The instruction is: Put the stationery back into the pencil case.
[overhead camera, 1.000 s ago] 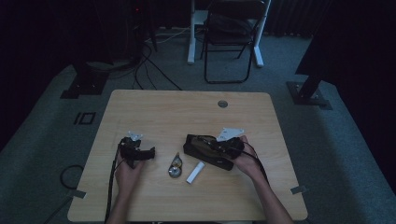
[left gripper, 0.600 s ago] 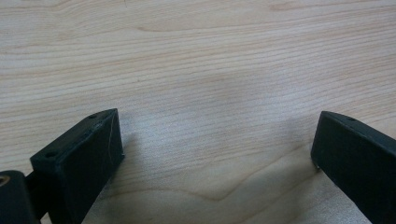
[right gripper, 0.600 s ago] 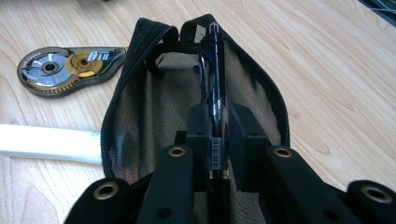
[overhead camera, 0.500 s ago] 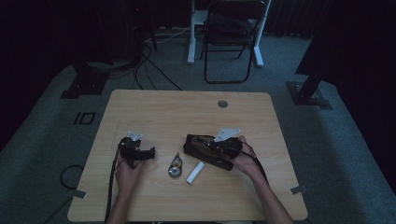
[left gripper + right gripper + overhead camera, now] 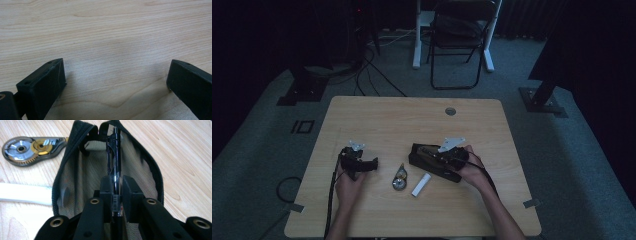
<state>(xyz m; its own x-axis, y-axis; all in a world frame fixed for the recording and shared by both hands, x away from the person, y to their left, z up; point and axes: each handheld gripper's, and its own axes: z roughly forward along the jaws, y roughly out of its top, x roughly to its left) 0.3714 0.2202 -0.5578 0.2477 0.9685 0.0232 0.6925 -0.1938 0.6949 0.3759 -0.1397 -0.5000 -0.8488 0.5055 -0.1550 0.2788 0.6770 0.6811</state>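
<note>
The high view looks forward and down from above the person's side, far off, taking in the whole table (image 5: 377,120). The left gripper view sits close over bare wood. The right gripper view looks along its jaws into the pouch (image 5: 82,182), very near. It shares pouch (image 5: 427,159), tape (image 5: 400,178) and white stick (image 5: 421,184) with the high view.

Pen (image 5: 114,157) lower end hidden between right gripper (image 5: 116,192) pads; barcode print too small to read. White stick (image 5: 25,193) cut off at left edge. Pencil case (image 5: 82,170) bottom hidden by gripper.
</note>
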